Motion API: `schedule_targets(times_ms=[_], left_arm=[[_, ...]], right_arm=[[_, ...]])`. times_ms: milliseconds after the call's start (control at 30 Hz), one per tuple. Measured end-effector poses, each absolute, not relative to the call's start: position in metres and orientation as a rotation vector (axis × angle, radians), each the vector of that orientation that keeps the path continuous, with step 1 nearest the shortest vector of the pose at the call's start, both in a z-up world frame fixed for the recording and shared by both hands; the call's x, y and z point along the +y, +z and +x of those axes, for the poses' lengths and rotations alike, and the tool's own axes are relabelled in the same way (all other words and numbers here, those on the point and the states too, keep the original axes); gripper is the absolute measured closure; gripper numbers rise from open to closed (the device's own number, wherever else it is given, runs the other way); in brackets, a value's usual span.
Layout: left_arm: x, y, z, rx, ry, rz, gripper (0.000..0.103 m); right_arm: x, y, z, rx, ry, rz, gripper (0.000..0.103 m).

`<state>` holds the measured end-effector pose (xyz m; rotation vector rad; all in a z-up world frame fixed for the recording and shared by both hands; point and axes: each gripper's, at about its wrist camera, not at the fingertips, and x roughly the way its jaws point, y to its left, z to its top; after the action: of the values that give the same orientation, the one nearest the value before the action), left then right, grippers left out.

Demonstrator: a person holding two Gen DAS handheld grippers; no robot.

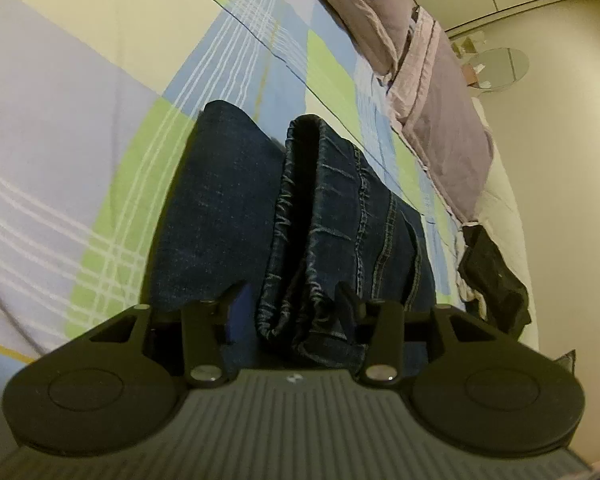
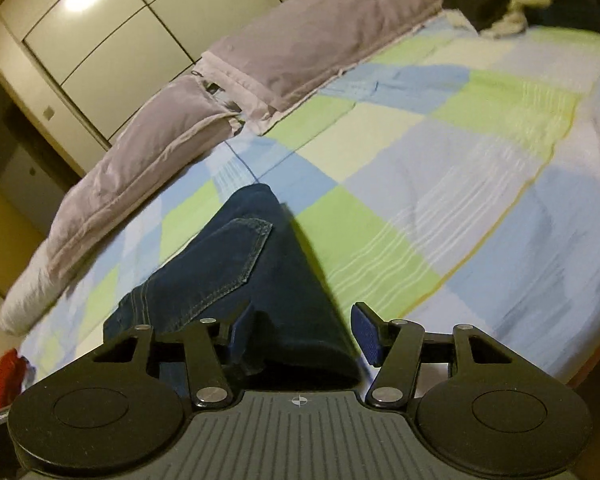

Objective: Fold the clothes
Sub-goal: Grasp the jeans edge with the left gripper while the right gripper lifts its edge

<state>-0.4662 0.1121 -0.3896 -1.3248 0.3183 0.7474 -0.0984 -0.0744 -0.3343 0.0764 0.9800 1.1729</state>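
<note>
1. Checked bedsheet carries folded jeans, near the pillow-side edge.
2. Jeans' long axis runs straight ahead from both claws.
3. Left gripper half-open, straddling bunched denim, not pinching.
4. Right gripper wide, fold between jaws, unpressed.

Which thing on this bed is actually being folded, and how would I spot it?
Start with the bed's checked sheet of green, blue and cream squares, with two mauve pillows along its head. The folded dark blue jeans lie on the sheet in front of the pillows. Nothing else nearby is denim: look for pale stitching and a back pocket.
</note>
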Motion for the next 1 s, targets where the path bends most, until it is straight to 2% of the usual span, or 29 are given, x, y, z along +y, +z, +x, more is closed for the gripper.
schedule_targets(times_ms=[100,233,400,600,633,667,800,867,1000], left_arm=[[0.105,-0.387,-0.479,0.296,0.772,-1.337,0.063],[0.088,-0.384,-0.51,0.234,0.795,-1.361,0.066],[0.07,-0.376,-0.537,0.209,0.823,-1.349,0.066],[0.069,-0.384,-0.56,0.197,0.849,-1.368,0.066],[0.069,-0.386,-0.562,0.194,0.852,-1.372,0.066],[0.069,-0.388,-0.564,0.191,0.852,-1.377,0.066],[0.067,-0.389,-0.572,0.168,0.845,-1.39,0.066],[0.066,-0.388,-0.578,0.153,0.847,-1.384,0.066],[0.064,-0.387,-0.592,0.131,0.873,-1.378,0.066]], right_arm=[[-0.076,-0.32,-0.117,0.769,1.278,-0.085,0.045],[-0.075,-0.31,-0.199,0.246,1.614,-0.521,0.045],[-0.068,-0.338,-0.273,-0.065,1.781,-0.876,0.045],[-0.051,-0.373,-0.293,-0.201,1.742,-1.104,0.046],[-0.05,-0.375,-0.294,-0.205,1.74,-1.111,0.049],[-0.048,-0.377,-0.295,-0.21,1.738,-1.118,0.063],[-0.048,-0.382,-0.299,-0.25,1.726,-1.135,0.085],[-0.05,-0.365,-0.299,-0.253,1.729,-1.056,0.089],[-0.053,-0.326,-0.296,-0.246,1.733,-0.872,0.09]])
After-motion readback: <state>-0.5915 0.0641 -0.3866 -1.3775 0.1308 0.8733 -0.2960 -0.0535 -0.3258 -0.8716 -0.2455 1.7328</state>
